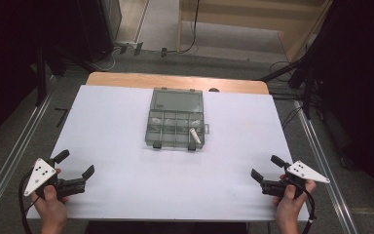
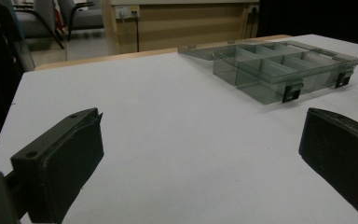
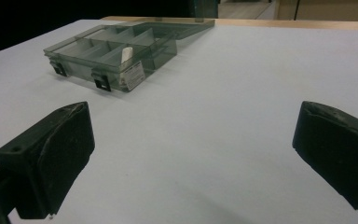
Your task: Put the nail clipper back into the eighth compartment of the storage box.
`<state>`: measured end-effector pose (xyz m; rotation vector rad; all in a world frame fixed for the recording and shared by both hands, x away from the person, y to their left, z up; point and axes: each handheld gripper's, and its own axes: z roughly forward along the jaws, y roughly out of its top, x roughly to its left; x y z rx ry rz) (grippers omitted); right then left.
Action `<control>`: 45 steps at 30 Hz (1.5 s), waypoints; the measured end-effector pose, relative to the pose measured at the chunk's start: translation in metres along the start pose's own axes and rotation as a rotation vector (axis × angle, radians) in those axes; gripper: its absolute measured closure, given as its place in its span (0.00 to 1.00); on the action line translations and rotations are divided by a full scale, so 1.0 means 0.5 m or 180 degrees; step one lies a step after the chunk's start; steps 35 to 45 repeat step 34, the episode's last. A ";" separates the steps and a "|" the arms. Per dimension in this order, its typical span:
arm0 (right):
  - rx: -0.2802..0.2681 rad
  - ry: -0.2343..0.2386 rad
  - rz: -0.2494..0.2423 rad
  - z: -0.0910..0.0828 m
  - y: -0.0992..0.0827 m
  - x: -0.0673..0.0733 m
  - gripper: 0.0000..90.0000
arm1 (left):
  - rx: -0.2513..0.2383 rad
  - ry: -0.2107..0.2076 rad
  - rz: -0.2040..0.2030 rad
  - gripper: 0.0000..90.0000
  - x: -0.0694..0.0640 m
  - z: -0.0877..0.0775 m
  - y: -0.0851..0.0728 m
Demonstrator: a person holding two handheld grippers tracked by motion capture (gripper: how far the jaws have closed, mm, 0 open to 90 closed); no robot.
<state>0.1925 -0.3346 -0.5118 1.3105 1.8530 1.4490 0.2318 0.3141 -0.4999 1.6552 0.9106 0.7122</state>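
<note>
A clear grey compartment box (image 1: 176,119) lies open in the middle of the white table (image 1: 126,146), its lid folded back toward the far side. A small white cylinder (image 1: 194,135) rests in its front right compartment, also seen as a white piece (image 3: 127,52) in the right gripper view. My left gripper (image 1: 76,163) is held open near the front left corner, nothing between its jaws. My right gripper (image 1: 267,167) is open near the front right corner, also with nothing in it. The box (image 2: 279,67) lies well ahead of both.
The white sheet covers a wooden tabletop whose far edge (image 1: 175,80) shows bare. Metal rails (image 1: 14,146) run along both sides of the table. Cables and dark stands lie on the floor beyond.
</note>
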 end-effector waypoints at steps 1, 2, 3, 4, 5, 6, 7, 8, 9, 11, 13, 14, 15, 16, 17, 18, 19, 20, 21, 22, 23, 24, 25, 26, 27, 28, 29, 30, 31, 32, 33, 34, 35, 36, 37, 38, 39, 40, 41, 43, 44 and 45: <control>-0.0006 -0.0004 0.0004 -0.004 -0.002 -0.003 0.00 | 0.0000 -0.0002 0.0002 0.00 0.000 0.000 0.000; -0.0013 -0.0008 0.0015 -0.008 -0.004 -0.005 0.00 | 0.0000 -0.0002 -0.0002 0.00 0.000 0.000 0.000; -0.0007 -0.0025 0.0023 -0.012 -0.006 -0.007 0.00 | 0.0000 -0.0002 -0.0003 0.00 0.000 0.000 0.000; -0.0007 -0.0025 0.0023 -0.012 -0.006 -0.007 0.00 | 0.0000 -0.0002 -0.0003 0.00 0.000 0.000 0.000; -0.0016 -0.0031 0.0027 -0.015 -0.008 -0.010 0.00 | -0.0002 -0.0001 -0.0003 0.00 0.000 0.000 0.000; -0.0032 -0.0056 0.0043 -0.023 -0.011 -0.015 0.00 | -0.0004 -0.0001 -0.0001 0.00 0.000 0.000 0.000; -0.0043 -0.0058 0.0043 -0.026 -0.012 -0.016 0.00 | -0.0004 -0.0002 -0.0002 0.00 0.000 0.000 0.000; -0.0043 -0.0058 0.0043 -0.026 -0.012 -0.016 0.00 | -0.0004 -0.0002 -0.0002 0.00 0.000 0.000 0.000; -0.0061 -0.0078 0.0055 -0.033 -0.014 -0.020 0.00 | -0.0006 0.0001 -0.0004 0.00 0.000 0.000 0.000; -0.0075 -0.0095 0.0057 -0.040 -0.016 -0.024 0.00 | -0.0008 0.0001 -0.0005 0.00 0.000 -0.001 0.000; -0.0078 -0.0104 0.0058 -0.042 -0.017 -0.025 0.00 | -0.0007 -0.0002 -0.0008 0.00 0.000 -0.001 0.000; -0.0087 -0.0116 0.0070 -0.045 -0.018 -0.027 0.00 | -0.0006 -0.0002 -0.0008 0.00 0.000 -0.001 0.000; -0.0113 -0.0114 0.0072 -0.052 -0.020 -0.031 0.00 | -0.0008 -0.0003 -0.0008 0.00 0.000 -0.001 0.000; -0.0112 -0.0127 0.0083 -0.055 -0.021 -0.031 0.00 | -0.0008 -0.0004 -0.0008 0.00 0.000 -0.001 0.000; -0.0121 -0.0136 0.0083 -0.058 -0.022 -0.033 0.00 | -0.0009 -0.0004 -0.0009 0.00 0.000 -0.001 0.000; -0.0123 -0.0147 0.0088 -0.063 -0.024 -0.036 0.00 | -0.0012 -0.0003 -0.0014 0.00 0.000 -0.001 0.000; -0.0133 -0.0156 0.0102 -0.066 -0.025 -0.037 0.00 | -0.0016 -0.0005 -0.0013 0.00 0.000 -0.001 0.000; -0.0137 -0.0165 0.0101 -0.069 -0.027 -0.039 0.00 | -0.0013 -0.0005 -0.0012 0.00 0.000 -0.001 0.000; -0.0148 -0.0174 0.0114 -0.072 -0.028 -0.041 0.00 | -0.0012 -0.0004 -0.0011 0.00 0.000 -0.001 0.000; -0.0155 -0.0185 0.0107 -0.076 -0.030 -0.043 0.00 | -0.0014 -0.0004 -0.0012 0.00 0.000 -0.001 0.000; -0.0155 -0.0185 0.0107 -0.076 -0.030 -0.043 0.00 | -0.0014 -0.0004 -0.0012 0.00 0.000 -0.001 0.000; -0.0165 -0.0188 0.0114 -0.079 -0.031 -0.044 0.00 | -0.0014 -0.0004 -0.0013 0.00 0.001 -0.001 0.000; -0.0180 -0.0183 0.0113 -0.085 -0.036 -0.049 0.00 | -0.0018 -0.0004 -0.0019 0.00 0.001 -0.001 0.000; -0.0179 -0.0177 0.0129 -0.086 -0.039 -0.050 0.00 | -0.0016 -0.0003 -0.0022 0.00 0.002 -0.002 0.000; -0.0218 -0.0151 0.0158 -0.087 -0.042 -0.053 0.00 | -0.0015 -0.0004 -0.0025 0.00 0.002 -0.002 0.000; -0.0239 -0.0138 0.0174 -0.088 -0.043 -0.054 0.00 | -0.0018 -0.0005 -0.0027 0.00 0.003 -0.002 0.000; -0.0256 -0.0140 0.0191 -0.089 -0.043 -0.055 0.00 | -0.0018 -0.0005 -0.0027 0.00 0.003 -0.002 0.000; -0.0265 -0.0138 0.0191 -0.089 -0.044 -0.054 0.00 | -0.0024 -0.0007 -0.0034 0.00 0.003 -0.002 0.000; -0.0271 -0.0132 0.0196 -0.089 -0.044 -0.054 0.00 | -0.0026 -0.0008 -0.0039 0.00 0.003 -0.002 0.000; -0.0271 -0.0132 0.0196 -0.089 -0.044 -0.054 0.00 | -0.0026 -0.0008 -0.0039 0.00 0.003 -0.002 0.000; -0.0274 -0.0138 0.0192 -0.089 -0.045 -0.054 0.00 | -0.0024 -0.0008 -0.0038 0.00 0.003 -0.002 0.000; -0.0278 -0.0145 0.0195 -0.089 -0.045 -0.054 0.00 | -0.0024 -0.0010 -0.0037 0.00 0.003 -0.002 0.000; -0.0278 -0.0145 0.0195 -0.089 -0.045 -0.054 0.00 | -0.0024 -0.0010 -0.0037 0.00 0.003 -0.002 0.000; -0.0278 -0.0145 0.0195 -0.089 -0.045 -0.054 0.00 | -0.0024 -0.0010 -0.0037 0.00 0.003 -0.002 0.000; -0.0278 -0.0145 0.0195 -0.089 -0.045 -0.054 0.00 | -0.0024 -0.0010 -0.0037 0.00 0.003 -0.002 0.000; -0.0278 -0.0145 0.0195 -0.089 -0.045 -0.054 0.00 | -0.0024 -0.0010 -0.0037 0.00 0.003 -0.002 0.000; -0.0278 -0.0145 0.0195 -0.089 -0.045 -0.054 0.00 | -0.0024 -0.0010 -0.0037 0.00 0.003 -0.002 0.000; -0.0278 -0.0145 0.0195 -0.089 -0.045 -0.054 0.00 | -0.0024 -0.0010 -0.0037 0.00 0.003 -0.002 0.000; -0.0278 -0.0145 0.0195 -0.089 -0.045 -0.054 0.00 | -0.0024 -0.0010 -0.0037 0.00 0.003 -0.002 0.000; -0.0278 -0.0145 0.0195 -0.089 -0.045 -0.054 0.00 | -0.0024 -0.0010 -0.0037 0.00 0.003 -0.002 0.000; -0.0278 -0.0145 0.0195 -0.089 -0.045 -0.054 0.00 | -0.0024 -0.0010 -0.0037 0.00 0.003 -0.002 0.000; -0.0278 -0.0145 0.0195 -0.089 -0.045 -0.054 0.00 | -0.0024 -0.0010 -0.0037 0.00 0.003 -0.002 0.000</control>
